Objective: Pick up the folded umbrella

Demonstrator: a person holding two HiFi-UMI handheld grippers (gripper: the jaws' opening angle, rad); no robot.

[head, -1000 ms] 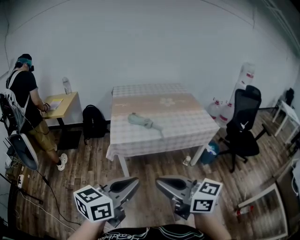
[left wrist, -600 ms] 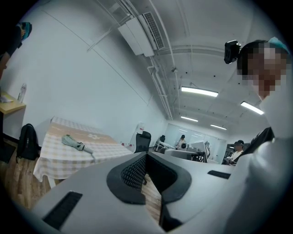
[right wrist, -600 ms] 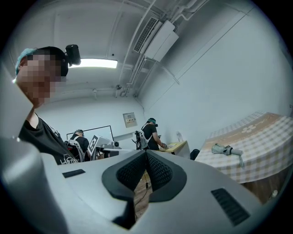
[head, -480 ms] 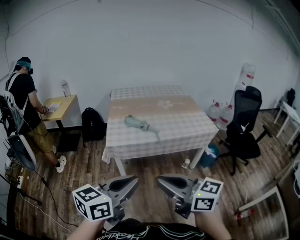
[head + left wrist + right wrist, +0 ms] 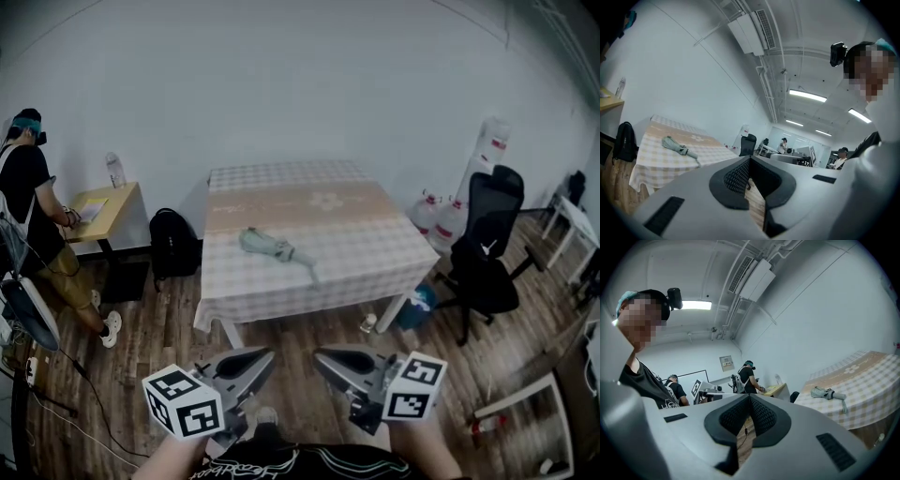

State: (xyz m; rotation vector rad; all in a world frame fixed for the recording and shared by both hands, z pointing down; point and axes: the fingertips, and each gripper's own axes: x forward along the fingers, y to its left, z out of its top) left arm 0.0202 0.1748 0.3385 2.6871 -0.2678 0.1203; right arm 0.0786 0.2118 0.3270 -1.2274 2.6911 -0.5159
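Approach step, nothing grasped yet. Counted: 1 checked table (image 5: pixel 375 272), 1 office chair (image 5: pixel 487 253), 1 backpack (image 5: pixel 173 246), 1 folded umbrella (image 5: pixel 272 248) lying on the tablecloth, well apart from 2 grippers. Left gripper (image 5: pixel 268 355) and right gripper (image 5: pixel 319 356) both pressed together, empty. Next calls for closing in on the table and spreading a jaw pair.

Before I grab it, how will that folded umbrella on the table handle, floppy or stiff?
The folded umbrella looks loosely bunched, so its fabric will probably squash when gripped. Its thin tail trails on the table, so it may dangle.
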